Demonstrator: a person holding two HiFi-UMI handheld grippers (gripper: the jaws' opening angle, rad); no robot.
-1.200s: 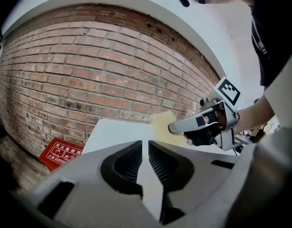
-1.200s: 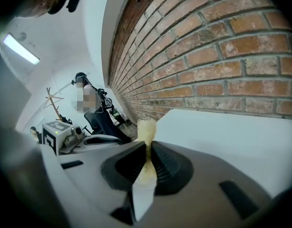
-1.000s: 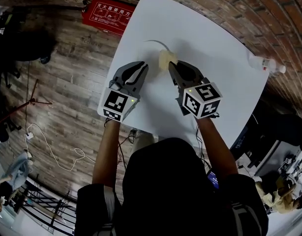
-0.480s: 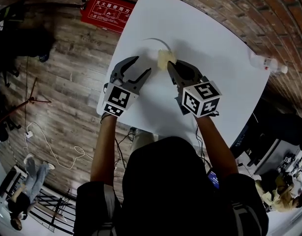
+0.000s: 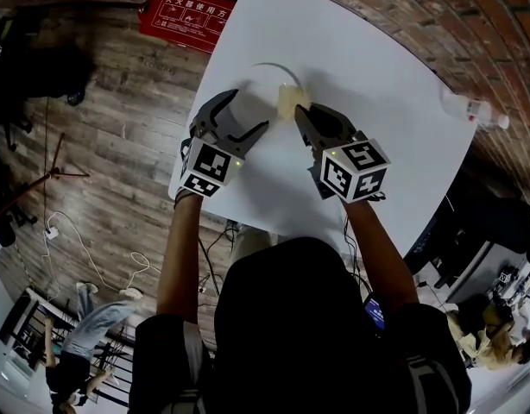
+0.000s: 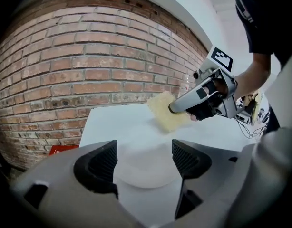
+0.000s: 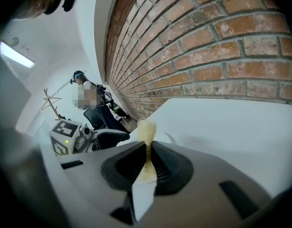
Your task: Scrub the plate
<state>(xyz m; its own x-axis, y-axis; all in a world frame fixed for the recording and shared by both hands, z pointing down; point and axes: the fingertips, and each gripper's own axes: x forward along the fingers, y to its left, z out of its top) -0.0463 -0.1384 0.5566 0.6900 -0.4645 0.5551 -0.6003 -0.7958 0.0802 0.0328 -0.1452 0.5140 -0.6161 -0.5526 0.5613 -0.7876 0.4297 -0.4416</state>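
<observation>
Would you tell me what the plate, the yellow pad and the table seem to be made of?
Plate: white and smooth with a faint sheen; ceramic or plastic, I cannot tell which.
Pad: pale yellow, coarse fibrous surface, pinched thin; likely a scouring sponge or cloth.
Table: flat matte white, probably laminate.

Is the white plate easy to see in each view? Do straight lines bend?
Head view: plate nearly vanishes on the white table; table edges bow. Left gripper view: plate pale but outlined; brick rows arch. Right gripper view: only a rim sliver shows; bricks fan out.
</observation>
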